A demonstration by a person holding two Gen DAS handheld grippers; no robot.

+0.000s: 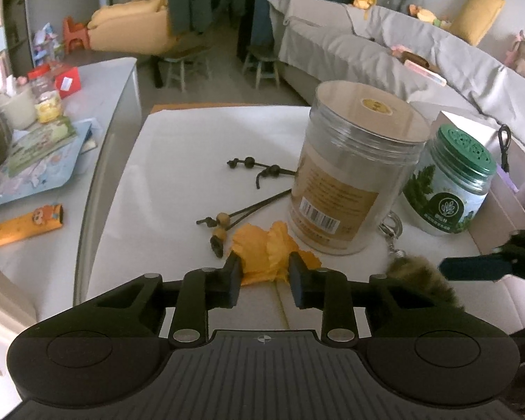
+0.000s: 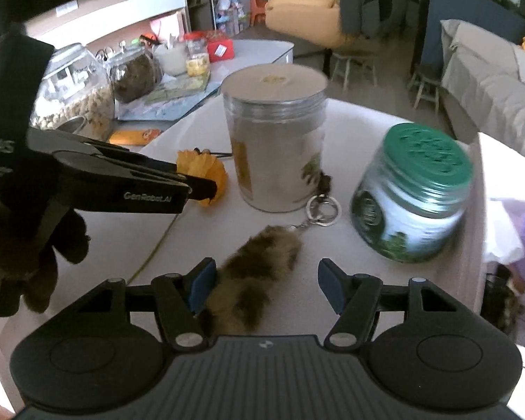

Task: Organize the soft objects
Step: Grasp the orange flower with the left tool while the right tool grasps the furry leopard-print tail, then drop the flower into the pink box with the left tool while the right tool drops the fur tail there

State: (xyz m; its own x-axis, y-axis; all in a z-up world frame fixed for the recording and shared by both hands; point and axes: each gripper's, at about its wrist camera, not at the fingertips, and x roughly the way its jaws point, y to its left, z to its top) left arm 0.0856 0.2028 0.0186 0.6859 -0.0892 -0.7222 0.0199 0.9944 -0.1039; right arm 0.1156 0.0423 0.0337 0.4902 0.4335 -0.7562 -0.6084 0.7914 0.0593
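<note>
An orange fabric flower (image 1: pixel 266 250) lies on the white table just ahead of my left gripper (image 1: pixel 264 273), whose open fingers flank its near edge. It also shows in the right wrist view (image 2: pixel 206 171) at the left gripper's tips (image 2: pixel 199 189). A brown furry tail keychain (image 2: pixel 252 273) with a metal ring (image 2: pixel 323 210) lies between the open fingers of my right gripper (image 2: pixel 266 285), touching the left pad. Its fur (image 1: pixel 423 276) shows in the left wrist view beside a right fingertip (image 1: pixel 472 267).
A tall clear canister (image 1: pixel 350 171) and a green-lidded jar (image 1: pixel 455 182) stand close behind the soft things. Beaded cords (image 1: pixel 248 189) lie on the table (image 1: pixel 178 161). A cluttered counter (image 1: pixel 35 161) is to the left, a grey sofa (image 1: pixel 420 56) behind.
</note>
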